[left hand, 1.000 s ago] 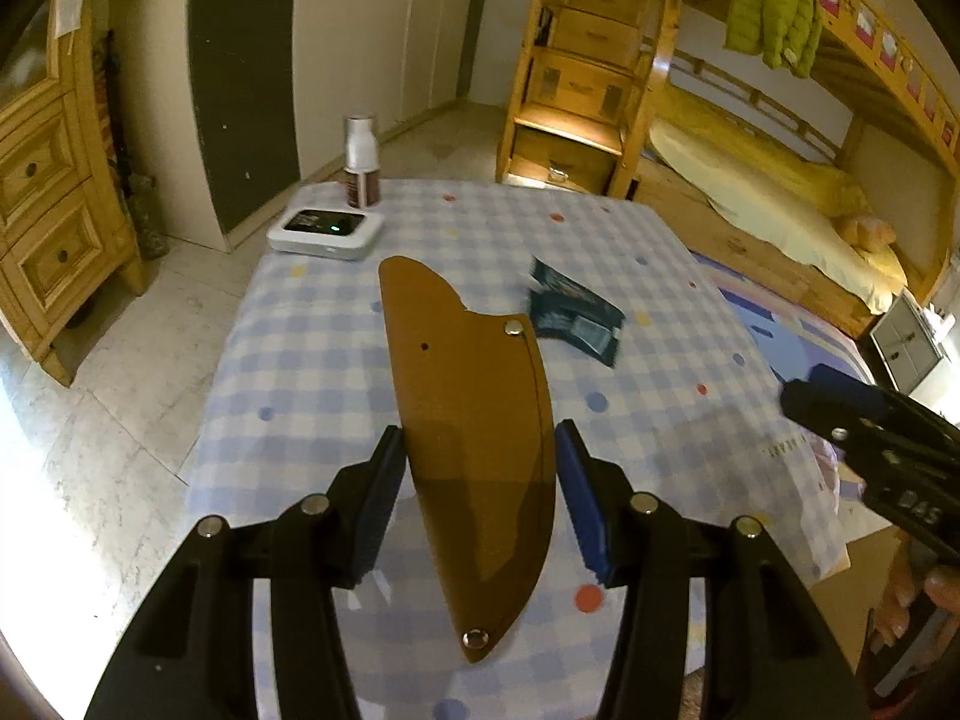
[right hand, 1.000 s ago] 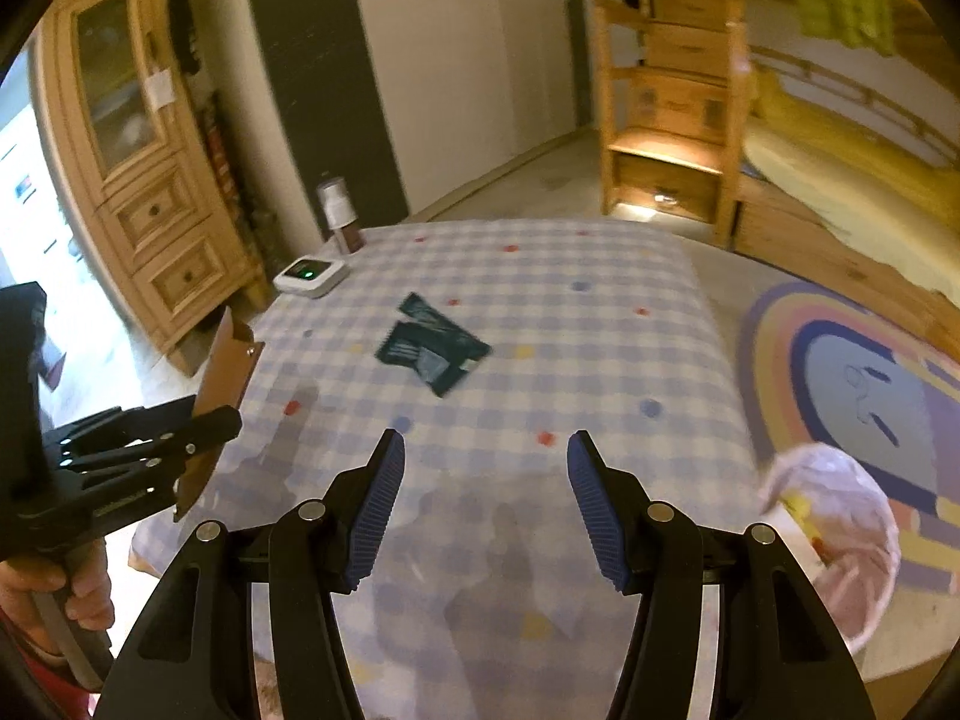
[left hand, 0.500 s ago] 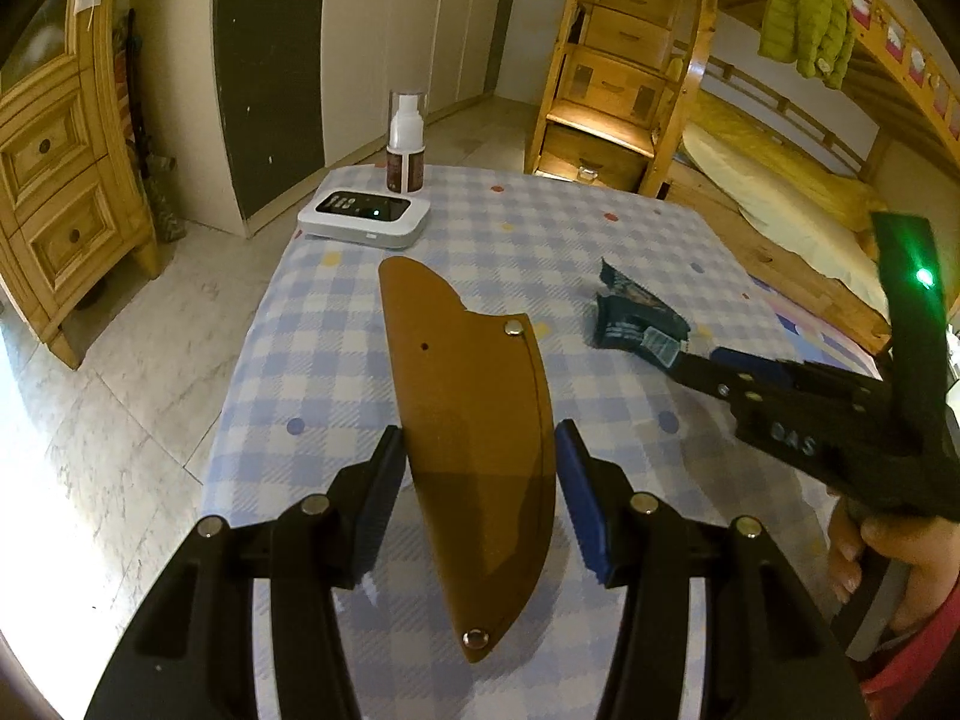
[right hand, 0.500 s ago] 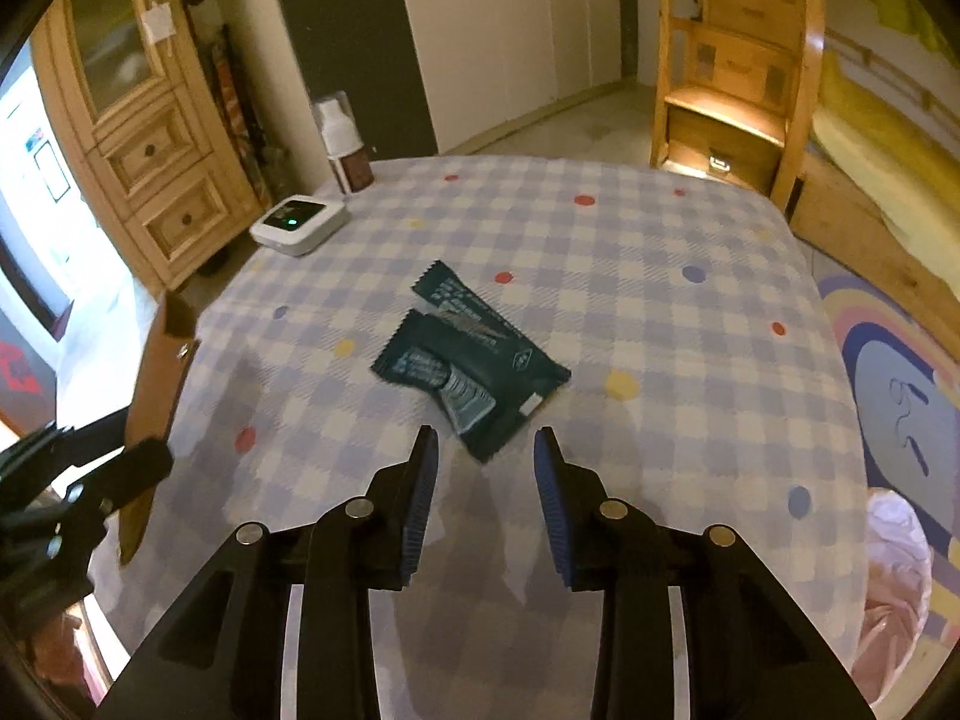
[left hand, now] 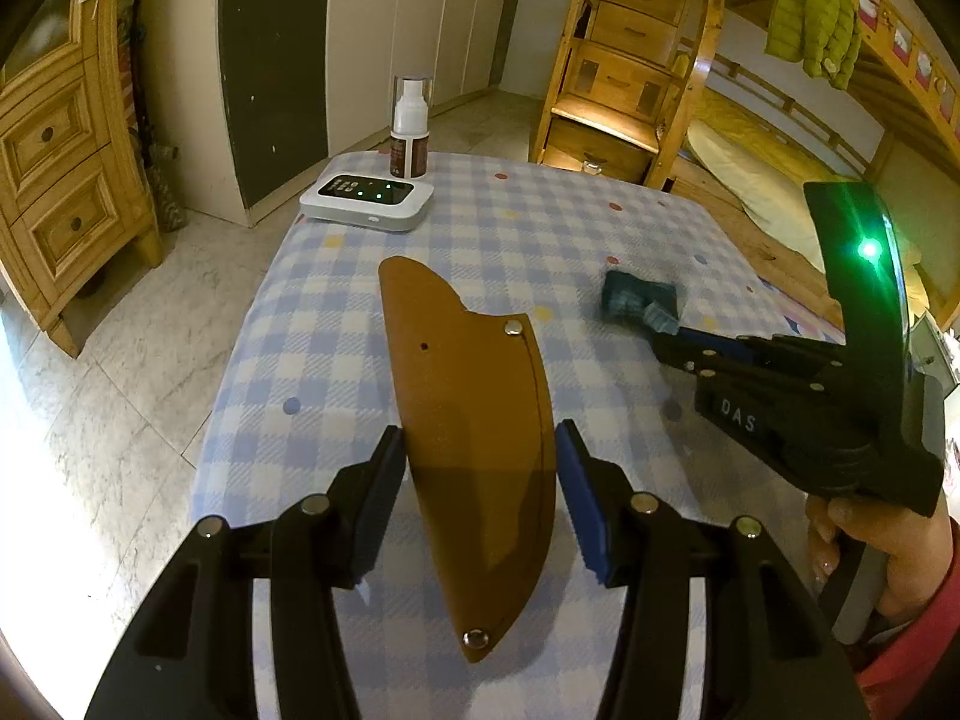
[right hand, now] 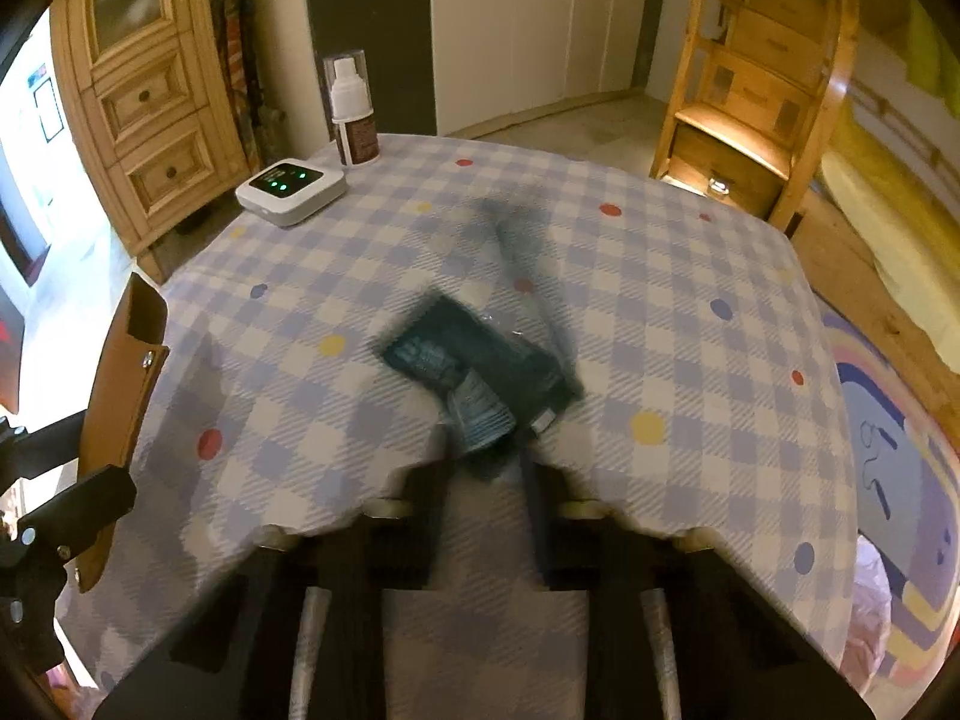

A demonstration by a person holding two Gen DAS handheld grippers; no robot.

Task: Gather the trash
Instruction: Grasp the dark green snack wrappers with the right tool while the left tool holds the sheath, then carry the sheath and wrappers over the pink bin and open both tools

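Observation:
My left gripper [left hand: 480, 480] is shut on a brown leather sheath [left hand: 474, 420] and holds it above the checked tablecloth [left hand: 336, 324]. The sheath also shows at the left of the right wrist view [right hand: 117, 396]. My right gripper [right hand: 486, 456] has closed on the near end of a dark teal wrapper [right hand: 474, 366] in the middle of the table; the view is blurred. In the left wrist view the right gripper [left hand: 663, 333] touches the wrapper [left hand: 636, 300] at the right.
A white device with green lights [left hand: 367, 199] and a spray bottle [left hand: 410, 129] stand at the table's far left corner. A pink-lined trash bag [right hand: 870, 600] sits on the floor right of the table. A wooden dresser [left hand: 54, 168] stands left, a bunk bed [left hand: 750, 138] right.
My right gripper moved forward to the wrapper and closed on its near end. The wrapper has shifted and blurred. My left gripper still holds the sheath, a little nearer the table.

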